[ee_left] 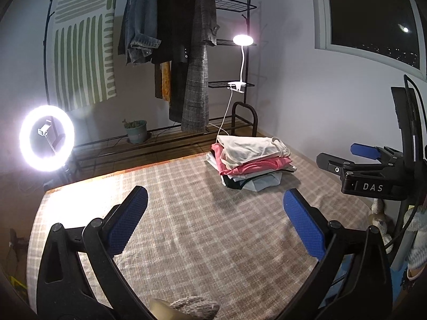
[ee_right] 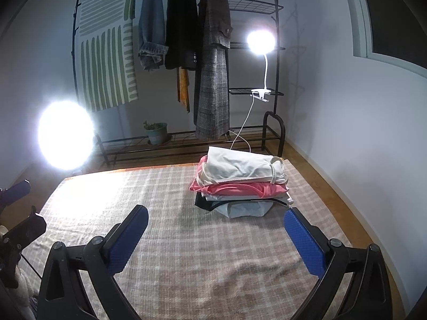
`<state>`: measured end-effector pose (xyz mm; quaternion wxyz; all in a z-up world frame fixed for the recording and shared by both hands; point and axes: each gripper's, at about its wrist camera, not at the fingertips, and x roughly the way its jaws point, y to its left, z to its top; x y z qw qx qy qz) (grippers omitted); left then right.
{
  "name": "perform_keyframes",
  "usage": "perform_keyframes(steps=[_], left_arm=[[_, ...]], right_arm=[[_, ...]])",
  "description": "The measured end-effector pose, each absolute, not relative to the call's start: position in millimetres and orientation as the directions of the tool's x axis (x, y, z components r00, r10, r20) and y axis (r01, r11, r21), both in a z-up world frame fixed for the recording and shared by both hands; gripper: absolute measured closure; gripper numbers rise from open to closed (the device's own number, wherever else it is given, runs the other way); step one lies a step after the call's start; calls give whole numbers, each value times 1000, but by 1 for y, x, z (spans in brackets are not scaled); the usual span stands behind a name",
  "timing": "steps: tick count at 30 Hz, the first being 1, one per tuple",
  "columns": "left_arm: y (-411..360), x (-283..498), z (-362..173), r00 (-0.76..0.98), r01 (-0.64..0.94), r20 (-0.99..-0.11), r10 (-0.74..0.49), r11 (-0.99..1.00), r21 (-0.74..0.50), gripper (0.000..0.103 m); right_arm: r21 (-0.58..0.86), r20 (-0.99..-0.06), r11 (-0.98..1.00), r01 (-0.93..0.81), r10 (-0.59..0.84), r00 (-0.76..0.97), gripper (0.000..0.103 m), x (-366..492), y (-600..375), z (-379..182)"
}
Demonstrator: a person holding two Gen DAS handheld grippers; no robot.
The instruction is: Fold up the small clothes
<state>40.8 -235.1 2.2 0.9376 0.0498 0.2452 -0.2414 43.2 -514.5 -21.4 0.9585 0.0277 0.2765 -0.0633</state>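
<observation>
- Blue-padded fingers (ee_left: 128, 221) of the left gripper (ee_left: 214, 218) fill the bottom of the left wrist view, spread wide apart with nothing between them but bare cloth.
- Same story on the right: the right gripper (ee_right: 216, 234) hangs with its jaws splayed fully open, pads (ee_right: 304, 242) gripping nothing.
- Both tools hover over the checked beige blanket (ee_left: 202, 240), which covers the work surface and looks a little rumpled near the bottom of the right wrist view.
- From the left camera, the right gripper (ee_left: 344, 161) shows side-on at the far right edge, black body, blue pad tip poking out.
- Now the clothes: a pile of folded clothes (ee_right: 241, 184) sits on the far right part of the blanket, well ahead of both grippers and touched by neither.
- On top lies a cream top (ee_right: 240, 168) with thin straps, under it a pink piece (ee_right: 234, 189), then white, black and pale grey-blue layers at the bottom.
- Something fuzzy and grey-brown (ee_left: 194, 306) pokes in at the bottom edge of the left view; I cannot tell what it is.
- Behind the blanket stands a black clothes rack (ee_right: 253, 5) with a denim jacket (ee_right: 150, 32), a dark jacket (ee_right: 181, 24) and a checked coat (ee_right: 213, 66) hanging from it.
- A striped green-and-white cloth (ee_right: 106, 61) hangs at its left end.
- A clip lamp (ee_right: 261, 41) glows on the rack's shelf, and a ring light (ee_left: 46, 138) blazes at the left.
- A small potted plant (ee_right: 156, 133) sits on the rack's bottom rail.
</observation>
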Motion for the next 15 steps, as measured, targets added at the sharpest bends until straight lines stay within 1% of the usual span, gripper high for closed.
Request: perform_keyframes(steps=[6,15], left_arm=[[-232,41,1,757,469,-501,-420,883,-30,0],[-232,38,3,765,465,-492,-415,885,-24,0]], right_arm=[[23,-531,991,134,-101,841,0,41,-510,-23],[7,-522,992,125,-103,847,0,35,-505,-20]])
